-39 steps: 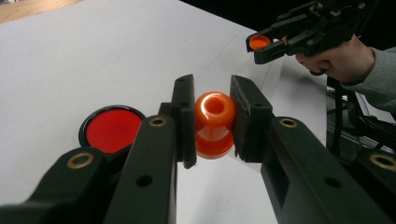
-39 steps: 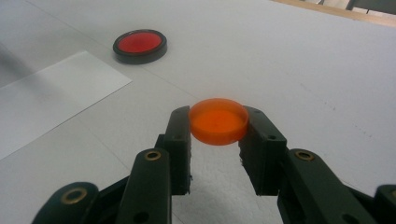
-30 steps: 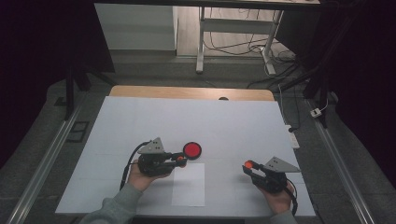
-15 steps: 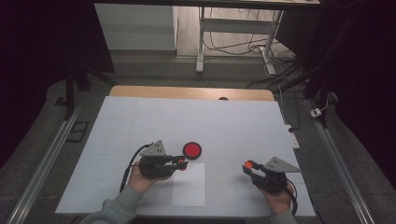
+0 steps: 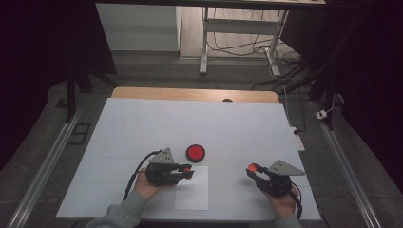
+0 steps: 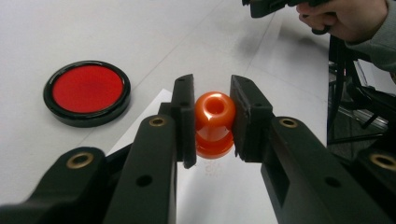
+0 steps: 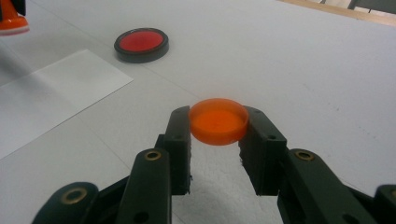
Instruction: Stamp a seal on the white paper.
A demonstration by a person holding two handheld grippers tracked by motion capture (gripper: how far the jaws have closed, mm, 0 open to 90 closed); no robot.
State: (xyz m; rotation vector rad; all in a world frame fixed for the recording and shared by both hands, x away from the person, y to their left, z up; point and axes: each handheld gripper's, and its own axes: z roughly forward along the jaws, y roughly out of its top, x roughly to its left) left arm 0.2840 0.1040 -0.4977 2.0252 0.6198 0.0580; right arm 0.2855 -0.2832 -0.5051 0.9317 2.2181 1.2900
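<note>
Left tongs (image 6: 212,121) are clenched on an orange knob (image 6: 214,123) with a hole in its top, seen at the centre of the left gripper view; in the high view the left tongs (image 5: 187,172) sit in the lower middle of the frame, the tip over the upper left corner of a white sheet of paper (image 5: 192,192) lying on the tabletop (image 5: 237,128). Right tongs (image 7: 217,128) are clenched on an orange cap (image 7: 218,120), a flat round disc held by its rim at the centre of the right gripper view; in the high view the right tongs (image 5: 252,170) sit at the lower right, well apart from the left. A red disc with a black rim (image 5: 195,152) lies flat on the tabletop just above the sheet of paper, near the left tongs; it appears at the upper left of both gripper views.
</note>
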